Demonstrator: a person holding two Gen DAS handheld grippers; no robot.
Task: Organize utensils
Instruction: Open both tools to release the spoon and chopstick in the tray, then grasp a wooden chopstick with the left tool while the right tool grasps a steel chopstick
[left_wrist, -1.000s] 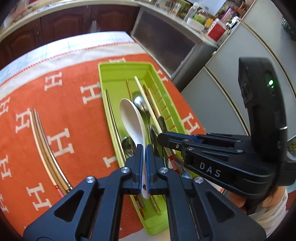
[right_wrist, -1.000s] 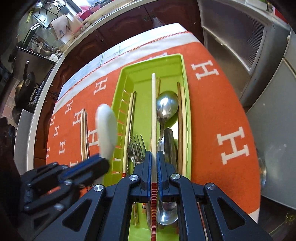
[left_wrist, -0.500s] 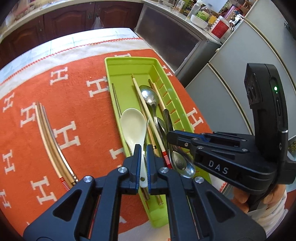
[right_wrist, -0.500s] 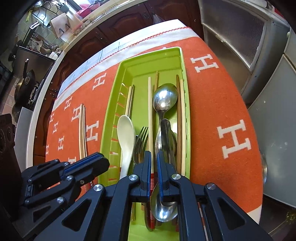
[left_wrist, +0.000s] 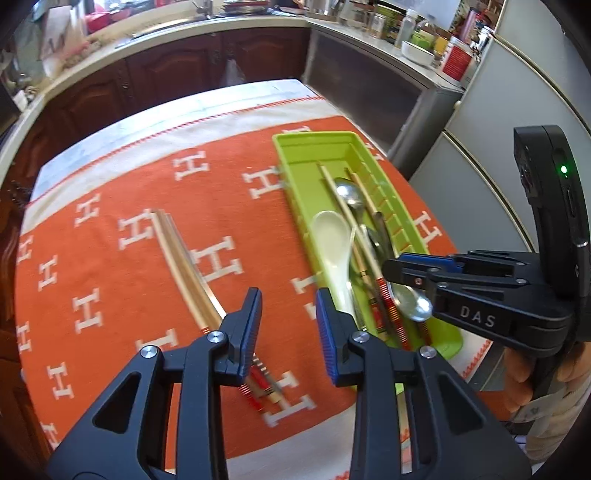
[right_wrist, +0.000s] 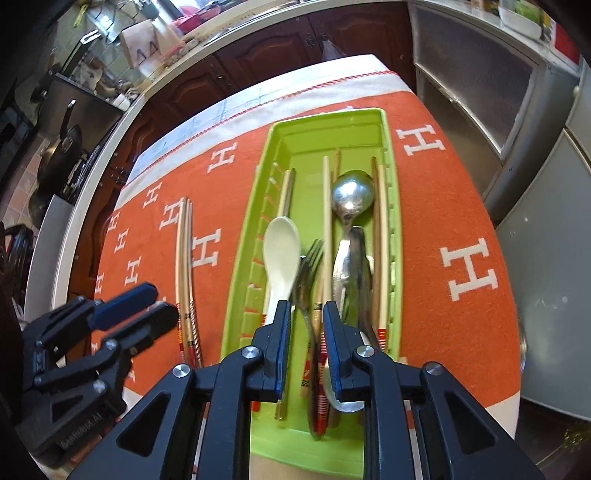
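Utensils lie in the green tray beneath both opening, empty claws.

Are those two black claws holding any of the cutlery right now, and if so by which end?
Nothing is held. The left gripper and right gripper are both opening; the white spoon lies loose in the green tray.

A home kitchen: dark wood cabinets, a cluttered countertop and a pan.
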